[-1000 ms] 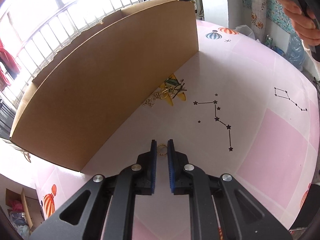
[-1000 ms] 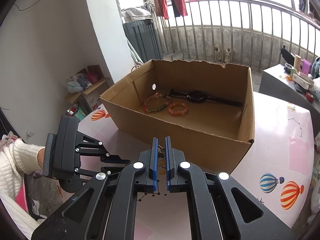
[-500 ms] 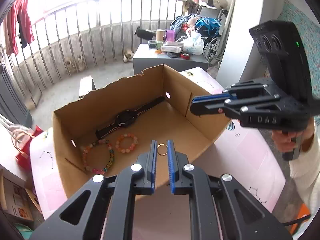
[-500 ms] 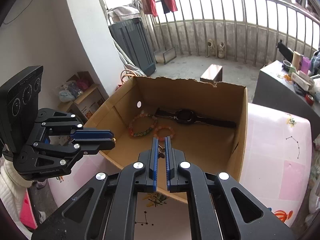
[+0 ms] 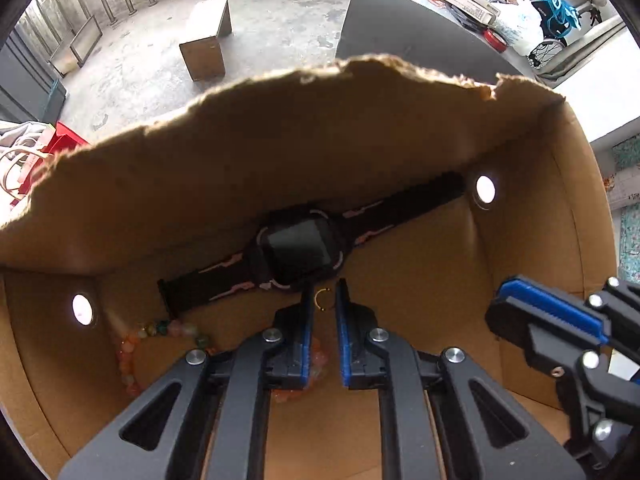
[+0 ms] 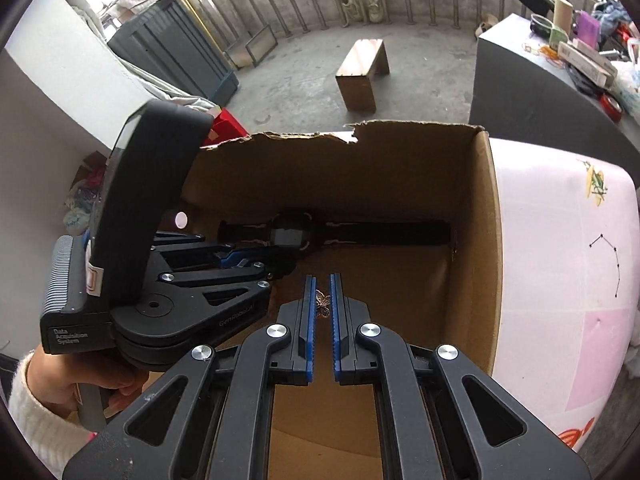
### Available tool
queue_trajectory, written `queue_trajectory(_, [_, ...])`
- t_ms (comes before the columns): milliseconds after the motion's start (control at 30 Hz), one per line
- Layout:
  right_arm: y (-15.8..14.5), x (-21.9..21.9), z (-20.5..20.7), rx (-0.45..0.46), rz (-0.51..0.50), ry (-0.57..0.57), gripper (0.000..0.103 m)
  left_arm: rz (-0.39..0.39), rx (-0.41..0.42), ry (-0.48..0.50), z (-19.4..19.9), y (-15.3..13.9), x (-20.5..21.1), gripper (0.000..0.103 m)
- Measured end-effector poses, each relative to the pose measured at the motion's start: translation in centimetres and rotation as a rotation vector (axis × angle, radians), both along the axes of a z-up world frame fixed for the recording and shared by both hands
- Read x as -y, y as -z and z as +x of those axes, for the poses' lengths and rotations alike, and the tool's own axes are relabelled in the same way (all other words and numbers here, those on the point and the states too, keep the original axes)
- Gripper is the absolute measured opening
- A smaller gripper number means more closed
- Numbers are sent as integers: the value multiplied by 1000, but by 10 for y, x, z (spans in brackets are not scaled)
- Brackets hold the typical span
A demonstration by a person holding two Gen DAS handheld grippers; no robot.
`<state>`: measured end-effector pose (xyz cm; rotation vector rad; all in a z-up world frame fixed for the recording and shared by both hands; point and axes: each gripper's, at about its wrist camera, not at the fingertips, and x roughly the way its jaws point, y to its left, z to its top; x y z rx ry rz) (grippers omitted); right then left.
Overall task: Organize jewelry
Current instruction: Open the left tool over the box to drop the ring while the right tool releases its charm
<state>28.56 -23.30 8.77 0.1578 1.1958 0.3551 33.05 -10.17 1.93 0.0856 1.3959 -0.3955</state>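
My left gripper [image 5: 322, 294] is inside the cardboard box [image 5: 248, 152], shut on a small gold ring [image 5: 321, 300], just in front of a black watch [image 5: 300, 248]. Bead bracelets [image 5: 132, 356] lie at the box's left, partly hidden under the fingers. My right gripper [image 6: 323, 294] is over the box [image 6: 486, 240], shut on a small butterfly-shaped piece [image 6: 322, 305]. It also shows in the left wrist view [image 5: 548, 316] at the right. The left gripper's body [image 6: 160, 240] fills the left of the right wrist view, near the watch [image 6: 290, 234].
The box stands on a pink and white table [image 6: 560, 260] printed with constellations. Beyond are a concrete floor, a wooden stool [image 6: 360, 74], a grey cabinet [image 6: 532, 92] with clutter and a railing.
Both grippers have moved forward and down into the box, each still holding its piece. The left one rose from the table top over the box wall.
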Motion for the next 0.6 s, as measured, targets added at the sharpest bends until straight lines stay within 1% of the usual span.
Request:
queue_trajectory(67, [1,-2,0,-7,-2,-7,5,-1,-37,-1,0,4,0,11])
queue_trajectory(133, [2,-5,3,-17,-19,-3,5,29,-49,-1,2,10,2,11])
queue_trajectory(233, [5,-10,8,-30,-30,-1,5,-11,-88,-21,7,15,1,13])
queue_trajectory(267, [7,-11,10,-40,-30,-1,5,-16,-91,-35,8,15,-2,20])
queue_trajectory(300, [9,-12,11,-53,-28,4,5,-23,-94,-45,8,13,-7,30])
queue_trajectory(333, [12,-12,14,-68,-28,17,5,-21,-95,-51,8,10,-10,33])
queue_trajectory(367, [15,-13,16,-87,-32,28,5,-4,-89,-56,7,6,-15,33])
queue_trajectory(433, [18,-18,20,-107,-42,30,5,15,-48,-61,2,-8,-24,34])
queue_trajectory(533, [26,-27,26,-137,-83,19,6,-6,24,-85,-11,-34,-39,34])
queue_trajectory(567, [29,-29,28,-154,-88,21,9,-24,46,-85,-17,-42,-42,34])
queue_trajectory(600, [32,-30,30,-171,-81,19,9,-59,68,-80,-26,-52,-45,32])
